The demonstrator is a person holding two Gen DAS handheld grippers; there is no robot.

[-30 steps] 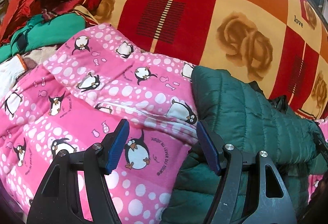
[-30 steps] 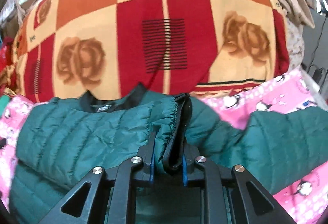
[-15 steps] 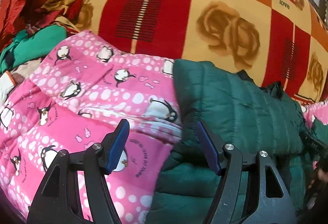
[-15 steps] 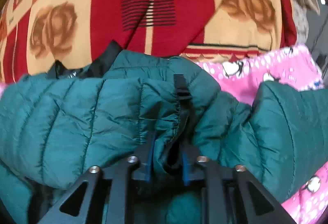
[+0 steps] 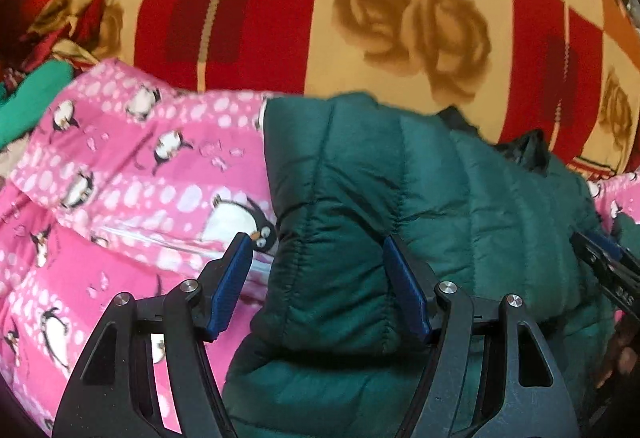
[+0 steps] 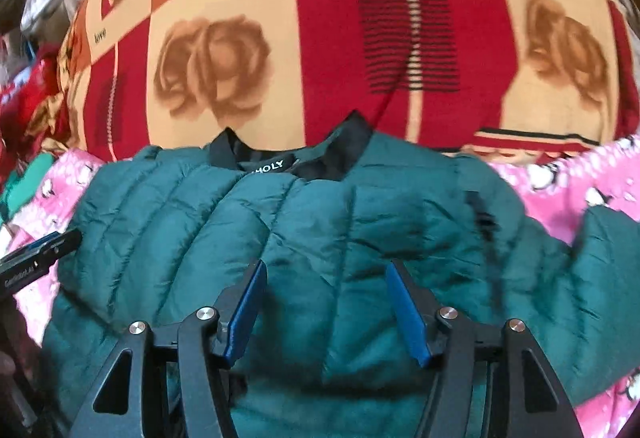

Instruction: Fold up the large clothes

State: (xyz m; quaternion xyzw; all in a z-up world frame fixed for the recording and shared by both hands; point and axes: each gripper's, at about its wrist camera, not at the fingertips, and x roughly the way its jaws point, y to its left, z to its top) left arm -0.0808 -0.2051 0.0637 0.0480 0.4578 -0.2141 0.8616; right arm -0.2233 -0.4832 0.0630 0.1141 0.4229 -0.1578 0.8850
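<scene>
Green quilted jacket (image 6: 340, 238) folded, black collar (image 6: 288, 157) up, left tongs (image 5: 318, 278) and right tongs (image 6: 326, 300) spread, empty

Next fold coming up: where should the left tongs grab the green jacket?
Probably the folded left edge of the jacket, coming in from the pink quilt side. That edge stands up as a thick ridge already between the open left tongs.

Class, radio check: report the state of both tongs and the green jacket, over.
Left tongs open, straddling the green jacket at its folded edge. Right tongs open above the jacket's middle. Jacket lies on the pink penguin blanket. Nothing in the way.
</scene>
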